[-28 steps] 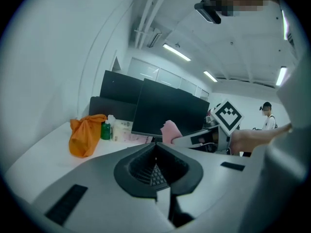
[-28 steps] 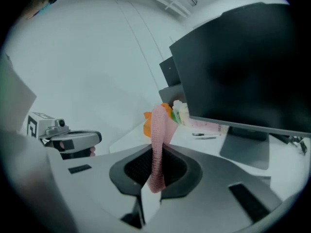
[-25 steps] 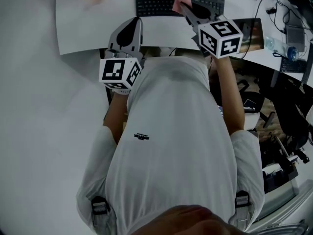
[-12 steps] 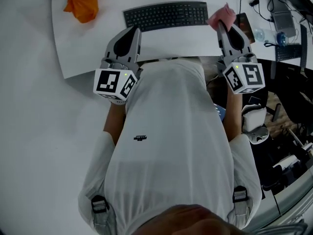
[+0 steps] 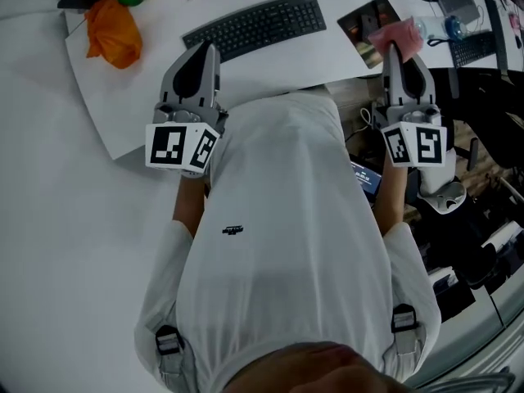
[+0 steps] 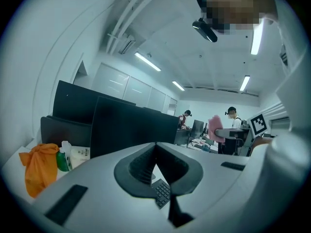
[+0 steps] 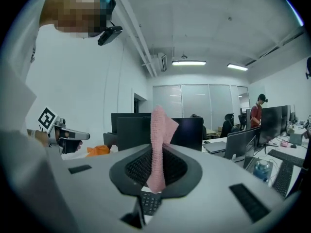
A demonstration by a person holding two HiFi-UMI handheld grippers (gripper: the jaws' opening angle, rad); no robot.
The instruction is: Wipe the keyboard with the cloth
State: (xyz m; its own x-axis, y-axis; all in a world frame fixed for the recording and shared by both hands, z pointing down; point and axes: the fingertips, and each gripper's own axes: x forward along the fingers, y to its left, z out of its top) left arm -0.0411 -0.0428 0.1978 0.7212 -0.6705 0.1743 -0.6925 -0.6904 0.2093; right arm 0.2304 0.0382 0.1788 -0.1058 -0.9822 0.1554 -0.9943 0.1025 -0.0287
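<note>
The black keyboard (image 5: 254, 24) lies slanted on the white desk (image 5: 147, 97), with nothing touching it. My right gripper (image 5: 394, 50) hangs off the desk's right edge, near my chest, shut on a pink cloth (image 5: 395, 33). In the right gripper view the pink cloth (image 7: 158, 140) stands up from between the closed jaws, and the keyboard (image 7: 150, 203) shows below them. My left gripper (image 5: 204, 51) is shut with nothing in it, held over the desk's near edge, short of the keyboard. In the left gripper view a bit of the keyboard (image 6: 163, 193) peeks through under the jaws.
An orange bag (image 5: 114, 31) sits at the desk's far left beside a green bottle (image 6: 62, 160). A dark picture mat (image 5: 367, 19) lies right of the keyboard. A water bottle (image 5: 446, 28) and a second keyboard (image 5: 471, 47) are on the neighbouring desk. Monitors (image 6: 131, 127) stand behind.
My right gripper has carried the pink cloth off the keyboard, rightward and back toward my body. The left gripper has also drawn back slightly.
</note>
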